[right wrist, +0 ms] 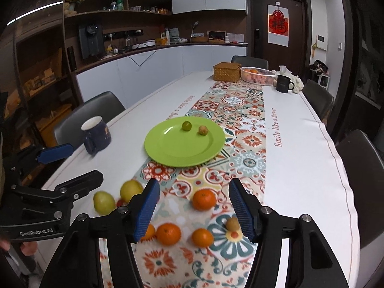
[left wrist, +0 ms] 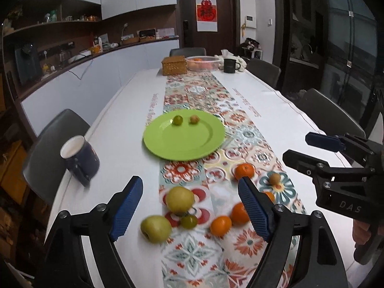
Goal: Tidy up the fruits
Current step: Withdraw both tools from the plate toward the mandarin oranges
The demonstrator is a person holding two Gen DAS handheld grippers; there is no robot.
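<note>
Blurring softens the near fruit in both wrist views, and the blue fingers of each gripper cover parts of the pile: in the left view a mandarin (left wrist: 240, 213) sits half behind the right-hand finger, and in the right view another mandarin (right wrist: 148, 232) peeks out from behind the left-hand finger.

The left gripper (left wrist: 189, 210) hangs above the table (left wrist: 115, 129) with its jaws wide and nothing between the pads; below and ahead of it lie two yellow-green apples (left wrist: 180, 199), a small green fruit (left wrist: 189, 221) and a mandarin. The right gripper (right wrist: 194, 210) is likewise parted, somewhat narrower, and holds nothing; under its gap lie three mandarins (right wrist: 204, 199) and a small brownish fruit (right wrist: 232, 223) just beside its right-hand finger.

Farther along the patterned runner (right wrist: 242, 122) sits a green plate (right wrist: 168, 148) bearing one small green fruit (right wrist: 186, 126) and one small brown fruit (right wrist: 203, 130), apart from each other. A dark blue mug (right wrist: 96, 135) stands to the plate's left near the table edge. At the far end are a woven box (right wrist: 226, 72), a basket with orange fruit (right wrist: 258, 75) and a black mug (right wrist: 283, 84). Nothing lies between the fruit pile and the plate.
</note>
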